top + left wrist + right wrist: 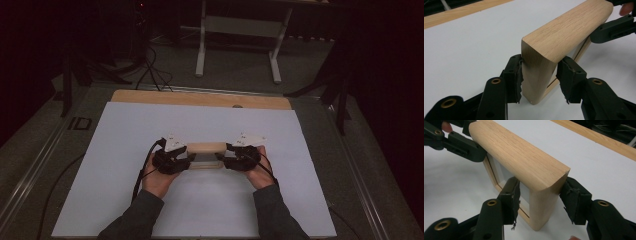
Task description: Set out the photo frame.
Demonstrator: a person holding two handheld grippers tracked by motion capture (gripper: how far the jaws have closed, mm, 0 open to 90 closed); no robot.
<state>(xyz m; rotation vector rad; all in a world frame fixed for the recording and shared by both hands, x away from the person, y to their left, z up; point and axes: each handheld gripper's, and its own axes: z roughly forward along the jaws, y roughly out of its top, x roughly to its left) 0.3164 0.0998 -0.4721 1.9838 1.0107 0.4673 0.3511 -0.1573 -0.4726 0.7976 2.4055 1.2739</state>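
Note:
A light wooden picture frame [206,148] stands upright on its long edge on the white sheet [150,130], near the middle of the table. My left gripper [189,157] holds its left end. In the left gripper view the two black pads [514,75] press on both faces of the frame [564,32], with my left gripper [539,72] around the end post. My right gripper [226,156] holds the opposite end. In the right gripper view my right gripper [540,195] has its pads against the front lip and back of the frame [519,155].
The bare wooden table edge [200,98] runs along the far side of the sheet. Beyond it a white table stand [237,30] and black cables [150,70] are on the floor. Cables trail from both grippers toward the person.

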